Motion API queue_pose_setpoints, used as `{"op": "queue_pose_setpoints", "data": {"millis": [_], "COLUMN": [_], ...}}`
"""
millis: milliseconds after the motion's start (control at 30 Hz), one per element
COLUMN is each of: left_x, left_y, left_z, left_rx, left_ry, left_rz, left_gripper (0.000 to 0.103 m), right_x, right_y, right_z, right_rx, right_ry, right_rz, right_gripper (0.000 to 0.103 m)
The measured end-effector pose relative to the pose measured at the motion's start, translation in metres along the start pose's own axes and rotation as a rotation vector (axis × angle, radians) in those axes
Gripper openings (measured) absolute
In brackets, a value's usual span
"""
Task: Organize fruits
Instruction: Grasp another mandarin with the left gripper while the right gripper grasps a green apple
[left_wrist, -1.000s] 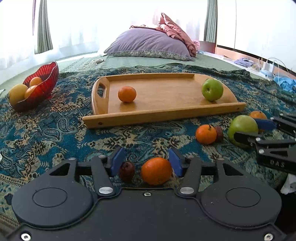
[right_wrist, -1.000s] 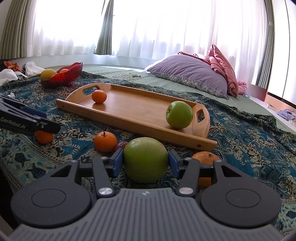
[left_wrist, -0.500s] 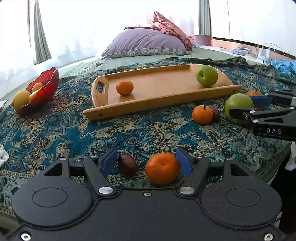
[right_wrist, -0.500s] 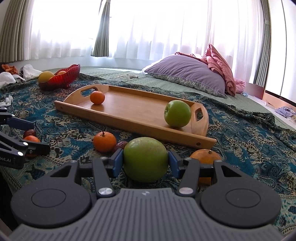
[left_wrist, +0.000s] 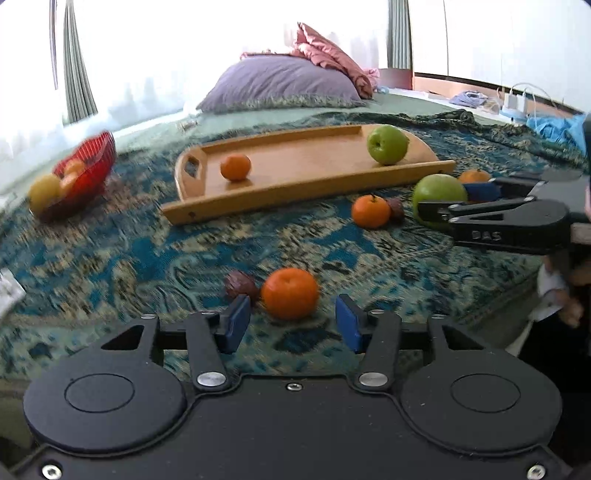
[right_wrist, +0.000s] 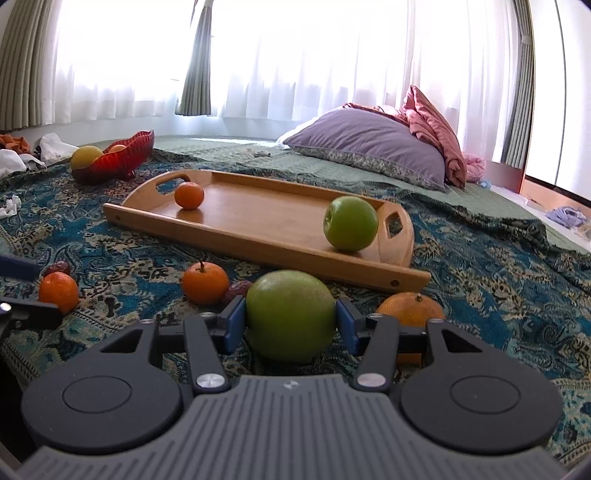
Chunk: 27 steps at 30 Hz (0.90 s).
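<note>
A large green apple (right_wrist: 290, 314) is sitting clamped between the blue pads of the right gripper (right_wrist: 290, 325), low over the patterned blanket (right_wrist: 498, 280) on the bed. Just behind it, a wooden tray (right_wrist: 258, 236) is carrying a smaller green apple (right_wrist: 350, 223) and a mandarin (right_wrist: 189, 195). The left gripper (left_wrist: 291, 323) is hanging wide open, holding nothing, with an orange (left_wrist: 290, 292) lying just ahead of its fingers beside a dark brown fruit (left_wrist: 239, 284).
</note>
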<state>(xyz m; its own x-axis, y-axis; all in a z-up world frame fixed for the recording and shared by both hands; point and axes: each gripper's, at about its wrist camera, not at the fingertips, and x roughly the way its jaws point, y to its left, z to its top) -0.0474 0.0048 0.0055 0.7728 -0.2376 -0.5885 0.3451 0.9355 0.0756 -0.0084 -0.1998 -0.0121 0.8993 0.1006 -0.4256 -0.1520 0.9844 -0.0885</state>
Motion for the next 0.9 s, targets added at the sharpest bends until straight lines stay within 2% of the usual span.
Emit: {"op": "queue_pose_setpoints", "data": {"millis": [567, 700, 900], "left_x": [0.024, 0.025, 0.021], "left_y": [-0.002, -0.003, -0.007], "left_z": [0.004, 0.005, 0.011], "left_rx": [-0.07, -0.072, -0.04], "left_ry": [-0.007, -0.026, -0.062], "left_rz": [0.011, 0.027, 0.048], "left_gripper": [0.048, 0.033, 0.032], "right_x": [0.013, 0.014, 0.006], "right_y": [-0.005, -0.004, -0.001], "right_z": [-0.009, -0.009, -0.01], "right_rx": [0.115, 0.116, 0.125], "right_ry": [0.027, 0.021, -0.02], "right_rz": [0.007, -0.001, -0.027], "right_gripper": [0.06, 0.059, 0.058]}}
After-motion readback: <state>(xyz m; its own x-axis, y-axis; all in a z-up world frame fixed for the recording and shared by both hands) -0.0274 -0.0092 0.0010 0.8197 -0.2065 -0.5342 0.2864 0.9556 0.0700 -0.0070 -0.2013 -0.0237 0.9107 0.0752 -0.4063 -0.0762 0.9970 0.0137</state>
